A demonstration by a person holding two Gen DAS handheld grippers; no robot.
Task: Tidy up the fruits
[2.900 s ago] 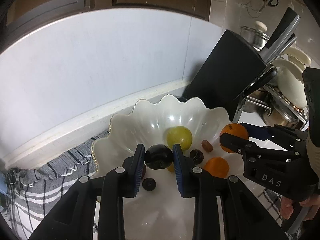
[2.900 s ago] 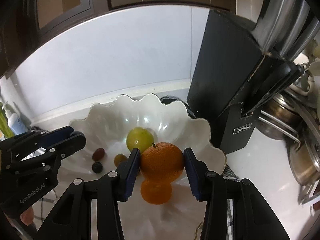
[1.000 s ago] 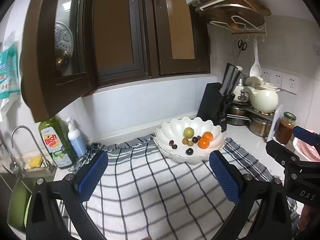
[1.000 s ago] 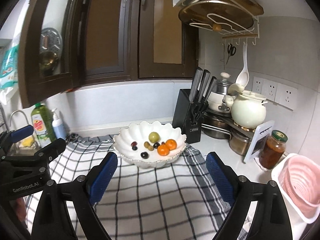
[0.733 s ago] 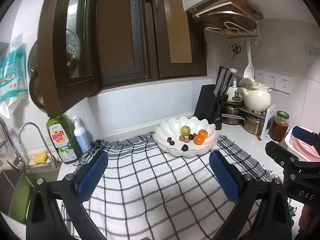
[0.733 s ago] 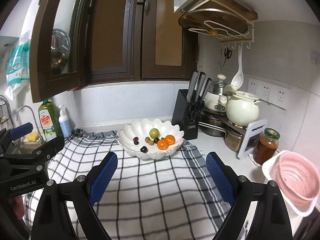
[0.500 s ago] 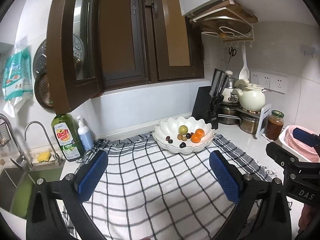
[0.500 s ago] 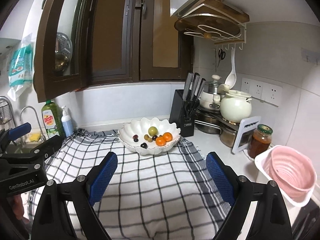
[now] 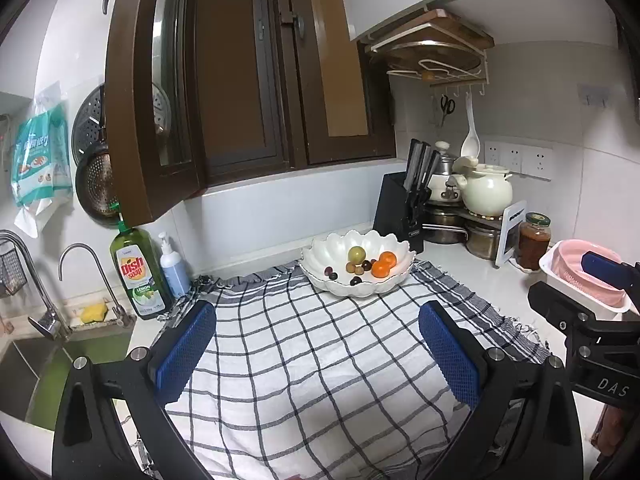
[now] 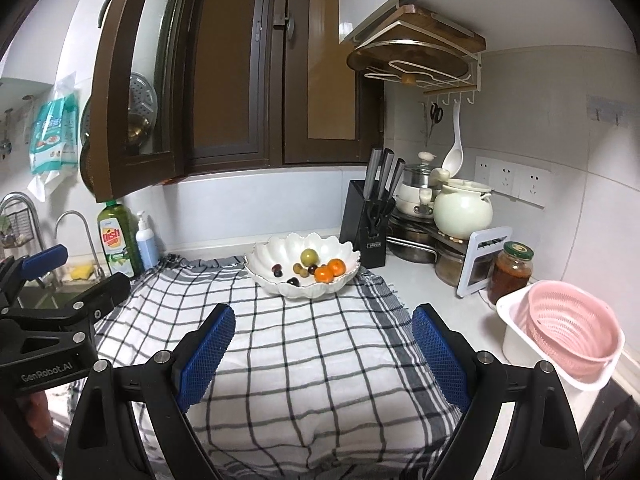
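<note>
A white scalloped bowl [image 9: 394, 286] [image 10: 264, 270] stands at the far end of a checked cloth [image 9: 304, 356] [image 10: 304, 356]. It holds two oranges [image 9: 382, 266] [image 10: 329, 271], a green round fruit [image 9: 356, 254] [image 10: 309, 256] and several small dark and brown fruits [image 9: 355, 280] [image 10: 293, 281]. My left gripper [image 9: 318, 356] is open and empty, well back from the bowl above the near cloth. My right gripper [image 10: 322, 360] is also open and empty, at a like distance.
A black knife block [image 9: 400, 210] [image 10: 366, 216] stands right of the bowl, with pots, a cream pot [image 10: 462, 210] and a jar [image 10: 514, 266] beyond. A pink colander in a white tub [image 10: 564, 332] sits at right. Dish soap [image 9: 138, 276] and a sink [image 9: 24, 376] are at left.
Both grippers let go of their fruit in the bowl, opened wide and drew far back from it. Over the last second they kept moving back, so the bowl looks smaller.
</note>
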